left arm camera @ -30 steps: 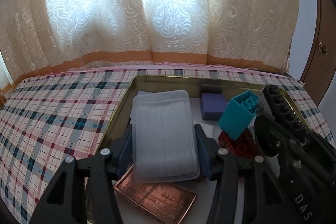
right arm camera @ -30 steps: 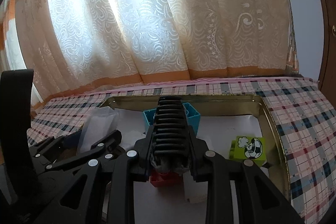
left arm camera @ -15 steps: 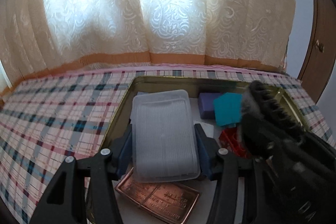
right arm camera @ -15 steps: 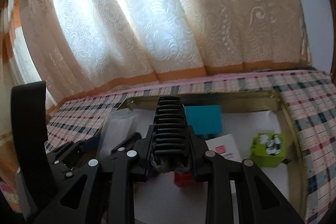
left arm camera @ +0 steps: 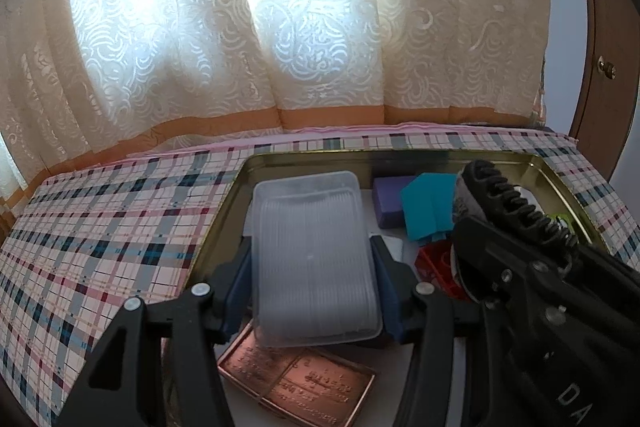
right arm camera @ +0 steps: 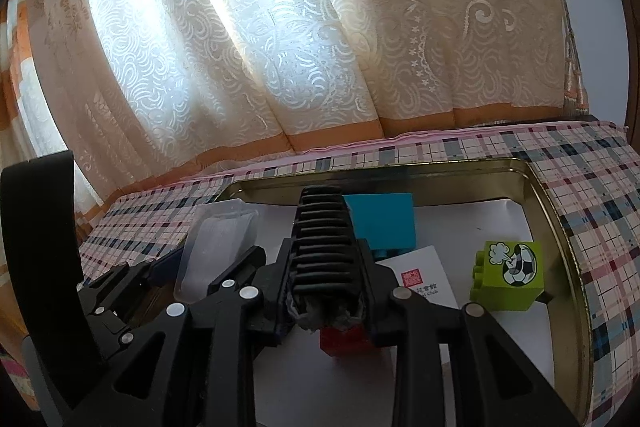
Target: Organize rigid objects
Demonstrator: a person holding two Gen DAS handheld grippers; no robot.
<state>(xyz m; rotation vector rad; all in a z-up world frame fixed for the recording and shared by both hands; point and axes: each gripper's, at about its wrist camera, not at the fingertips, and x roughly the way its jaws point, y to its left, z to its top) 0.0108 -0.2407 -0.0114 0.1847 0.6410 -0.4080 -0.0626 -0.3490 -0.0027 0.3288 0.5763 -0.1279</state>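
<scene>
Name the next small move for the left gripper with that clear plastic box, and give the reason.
Probably lower it a little and set the clear plastic box down inside the gold tin tray. The left gripper holds the box by its sides, above the copper plate, with the right gripper, shut on a ribbed black object, close beside, so keep the move small.

Copper plate (left arm camera: 298, 385): far end hidden under clear plastic box (left arm camera: 314, 259), near corner cut by frame edge. Red brick (right arm camera: 346, 339): mostly behind right gripper (right arm camera: 325, 223). Card (right arm camera: 420, 277) print too small to read. Purple block (left arm camera: 388, 202) partly behind teal block (left arm camera: 426, 205).
</scene>
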